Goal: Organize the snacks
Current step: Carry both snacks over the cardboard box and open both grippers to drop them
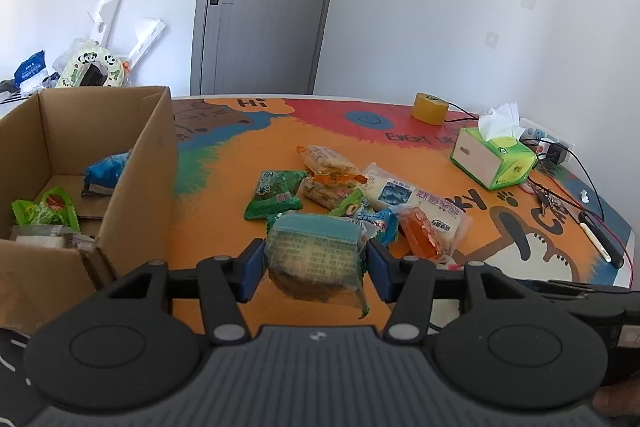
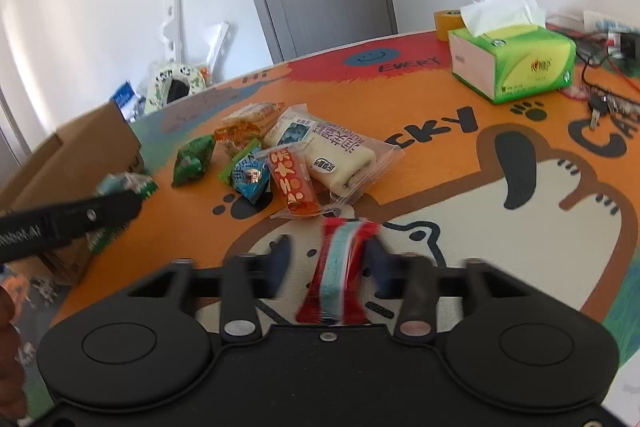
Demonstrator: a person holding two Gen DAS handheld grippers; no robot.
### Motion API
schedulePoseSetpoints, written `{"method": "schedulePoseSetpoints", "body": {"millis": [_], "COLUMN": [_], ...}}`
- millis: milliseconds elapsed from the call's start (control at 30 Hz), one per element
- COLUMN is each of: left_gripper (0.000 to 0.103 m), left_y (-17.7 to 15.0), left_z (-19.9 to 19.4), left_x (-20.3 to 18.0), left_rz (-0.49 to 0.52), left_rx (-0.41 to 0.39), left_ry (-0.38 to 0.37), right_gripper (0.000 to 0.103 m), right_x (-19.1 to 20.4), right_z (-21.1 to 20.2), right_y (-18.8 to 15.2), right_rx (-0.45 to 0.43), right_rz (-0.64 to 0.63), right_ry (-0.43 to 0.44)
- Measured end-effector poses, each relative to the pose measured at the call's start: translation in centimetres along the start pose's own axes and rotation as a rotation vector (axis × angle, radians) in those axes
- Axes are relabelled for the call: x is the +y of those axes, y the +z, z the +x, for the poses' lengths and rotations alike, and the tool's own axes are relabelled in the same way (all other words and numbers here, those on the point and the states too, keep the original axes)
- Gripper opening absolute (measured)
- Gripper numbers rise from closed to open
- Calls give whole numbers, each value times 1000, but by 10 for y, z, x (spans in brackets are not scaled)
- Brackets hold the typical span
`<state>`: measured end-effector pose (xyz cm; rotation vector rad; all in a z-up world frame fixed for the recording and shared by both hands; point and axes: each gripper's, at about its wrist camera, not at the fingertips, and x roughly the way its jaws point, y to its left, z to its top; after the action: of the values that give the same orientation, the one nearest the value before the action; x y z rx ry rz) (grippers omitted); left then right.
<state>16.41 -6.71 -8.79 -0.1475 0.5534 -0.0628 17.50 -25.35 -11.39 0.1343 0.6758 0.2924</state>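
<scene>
Currently left gripper [image 1: 314,269] clamps a teal pack [image 1: 314,255] above the table [image 1: 224,187], beside the box [image 1: 136,163]. Right gripper [image 2: 326,265] pinches a red pack [image 2: 340,267]. Risk: slick wrappers slipping, or clipping the box wall.
</scene>
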Motion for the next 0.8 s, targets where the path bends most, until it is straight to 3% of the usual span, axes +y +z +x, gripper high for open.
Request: {"method": "schedulePoseSetpoints", "body": {"millis": [300, 800], "left_gripper": [53, 53], "left_y": [8, 24], "left_z": [-14, -50], "left_x": [-1, 7], "left_rz": [-1, -15], "left_rx": [-37, -127], "left_ry": [-6, 7], "right_gripper": [22, 22], "right_x": [-6, 9], "right_z": [-12, -42], "right_y": [3, 22], "right_rx": [-20, -97], "right_rz": [61, 53], "right_ry": [61, 114]}}
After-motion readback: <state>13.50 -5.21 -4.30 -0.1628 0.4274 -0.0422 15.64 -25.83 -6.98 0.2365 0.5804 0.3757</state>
